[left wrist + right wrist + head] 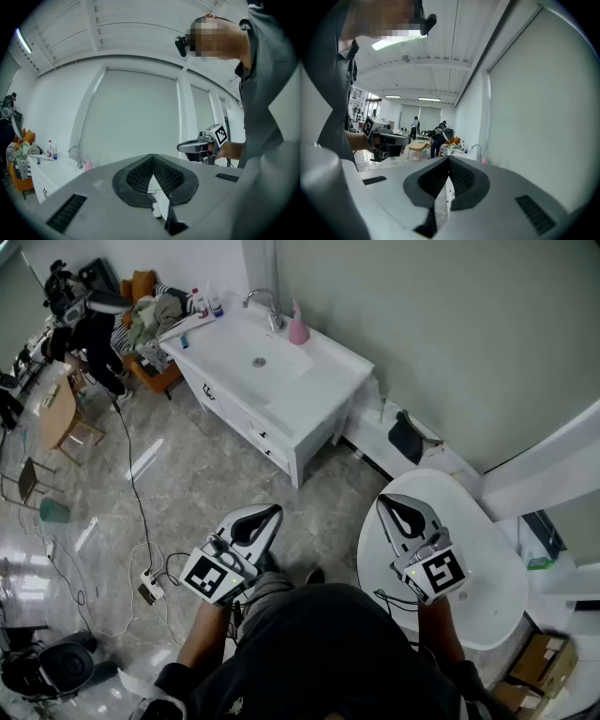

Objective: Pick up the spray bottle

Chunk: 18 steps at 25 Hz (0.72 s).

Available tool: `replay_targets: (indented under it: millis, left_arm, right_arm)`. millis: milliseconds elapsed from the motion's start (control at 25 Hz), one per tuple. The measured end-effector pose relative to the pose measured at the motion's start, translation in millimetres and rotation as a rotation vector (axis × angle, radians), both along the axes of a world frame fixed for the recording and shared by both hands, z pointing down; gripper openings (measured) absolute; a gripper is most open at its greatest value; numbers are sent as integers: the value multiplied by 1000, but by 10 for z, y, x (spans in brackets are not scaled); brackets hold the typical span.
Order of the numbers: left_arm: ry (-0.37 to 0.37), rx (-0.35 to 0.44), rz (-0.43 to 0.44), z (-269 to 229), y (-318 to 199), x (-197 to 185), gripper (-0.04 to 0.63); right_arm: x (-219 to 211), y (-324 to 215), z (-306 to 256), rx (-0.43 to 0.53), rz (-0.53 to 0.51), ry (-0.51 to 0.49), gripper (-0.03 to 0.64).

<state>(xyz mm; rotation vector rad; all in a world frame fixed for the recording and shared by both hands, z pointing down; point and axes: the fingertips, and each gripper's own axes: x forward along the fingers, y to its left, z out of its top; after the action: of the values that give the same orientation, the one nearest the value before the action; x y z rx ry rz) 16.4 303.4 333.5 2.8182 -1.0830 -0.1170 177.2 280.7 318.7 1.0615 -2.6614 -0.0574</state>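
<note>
A pink bottle with a nozzle top point(298, 326) stands by the faucet point(265, 304) on the white sink cabinet point(319, 381), far ahead of both grippers. It also shows as a small pink bottle point(88, 163) in the left gripper view and, tiny, as the pink bottle point(483, 160) in the right gripper view. Small bottles point(210, 304) stand at the counter's far left end. My left gripper point(269, 514) is shut and holds nothing, level above the floor. My right gripper point(387, 502) is shut and bare too, over a round white table point(487, 568).
Cables and a power strip point(150, 589) lie on the tiled floor left of me. A wooden table point(54, 413) and chairs stand far left, clutter point(150, 320) beside the cabinet, cardboard boxes point(539, 667) at the lower right. People point(436, 136) stand far down the room.
</note>
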Motion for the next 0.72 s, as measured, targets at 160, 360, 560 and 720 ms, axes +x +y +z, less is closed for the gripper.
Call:
replay_targets:
  millis: [160,360,560,720]
  left_arm:
    - [-1,32,32,16,-107,5,2]
    - [0,28,43,13,-115,-80,2]
    - [-1,22,59,9,-156,-243,2]
    - [-1,22,81,3,-267,-363,2]
  right_arm:
    - [-47,-80,38,15,19,0,8]
    - [-153,-82,68,10,20,-1,8]
    - [-270,-112,87,2,46,1,8]
    - [-408,-210,74,1,67,-7,8]
